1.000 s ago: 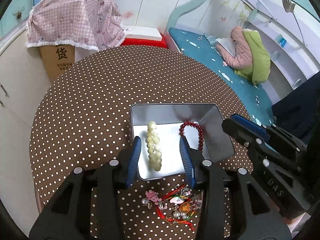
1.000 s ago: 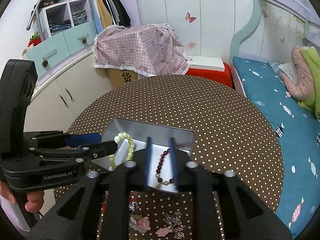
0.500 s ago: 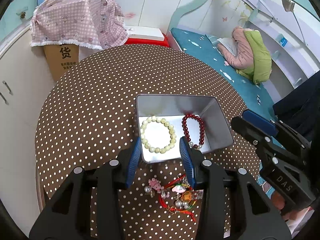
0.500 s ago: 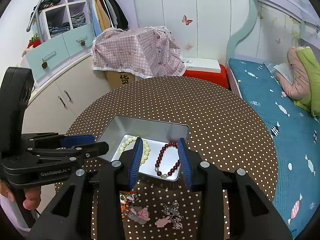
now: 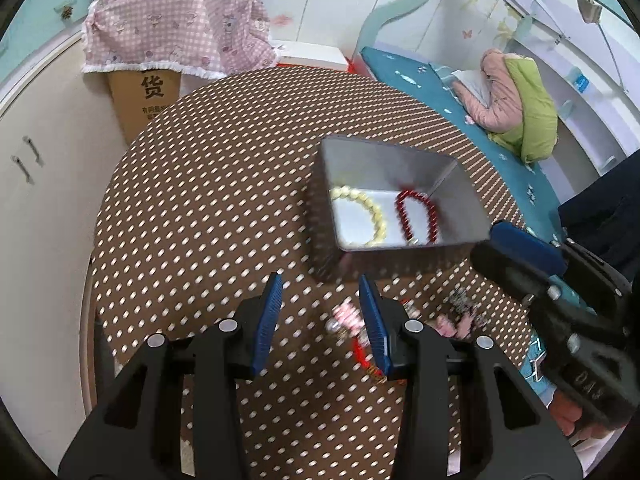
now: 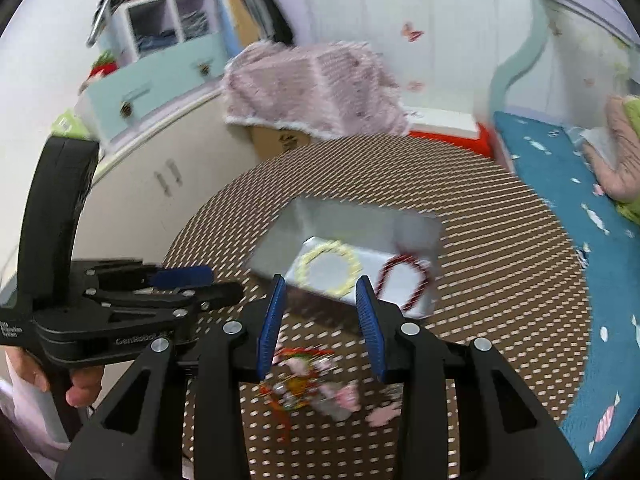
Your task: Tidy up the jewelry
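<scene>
A silver metal tin stands on the brown polka-dot table. A cream bead bracelet and a dark red bead bracelet lie inside it. Loose trinkets with red cord and pink charms lie on the cloth in front of the tin. My left gripper is open and empty, above the table left of the trinkets. My right gripper is open and empty, above the trinkets near the tin's front edge. Both views are blurred.
The round table has an edge close on the left and near side. A bed lies to the right. A cardboard box under a pink checked cloth and cabinets stand behind.
Both grippers have pulled back from the tin and stay open. The left view has swung left, so the tin sits further right. The red bracelet lies released in the tin.
</scene>
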Demonstrator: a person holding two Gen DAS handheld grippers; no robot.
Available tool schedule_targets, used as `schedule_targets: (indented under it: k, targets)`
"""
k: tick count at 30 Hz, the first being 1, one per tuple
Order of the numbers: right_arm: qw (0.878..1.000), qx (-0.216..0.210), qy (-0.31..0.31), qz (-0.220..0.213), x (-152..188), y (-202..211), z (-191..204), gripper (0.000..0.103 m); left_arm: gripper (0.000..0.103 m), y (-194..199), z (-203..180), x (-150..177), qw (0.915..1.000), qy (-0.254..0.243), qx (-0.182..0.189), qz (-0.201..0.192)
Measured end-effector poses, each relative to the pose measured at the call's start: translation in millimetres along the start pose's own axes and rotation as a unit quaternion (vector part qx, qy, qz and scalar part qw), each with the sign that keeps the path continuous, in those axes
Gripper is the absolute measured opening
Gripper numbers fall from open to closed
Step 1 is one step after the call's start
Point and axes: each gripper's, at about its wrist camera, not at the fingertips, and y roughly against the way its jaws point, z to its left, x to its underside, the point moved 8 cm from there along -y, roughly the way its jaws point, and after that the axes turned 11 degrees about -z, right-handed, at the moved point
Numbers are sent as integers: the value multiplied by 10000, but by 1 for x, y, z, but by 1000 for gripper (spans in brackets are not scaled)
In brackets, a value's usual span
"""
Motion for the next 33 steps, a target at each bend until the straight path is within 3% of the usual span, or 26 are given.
schedule_targets:
  k: [7,18,23,27,33]
  targets:
    - [9977,-306,180,584,26,-32,28,35,41,4,26,29,9995,161,-192,165]
    - [9918,129,516,1160,56,-68,25,29,41,4,42,54,9986,335,-277,310]
    - [9909,108,714,1132,57,-70,32,27,41,-3,39,55,9984,308,-213,418]
    - [9886,104,1006,1113,63,-74,41,12,43,-6,34,56,9985,278,-214,425]
    - [9896,83,932,1091,63,-72,38,11,43,-8,32,56,9987,284,-141,409]
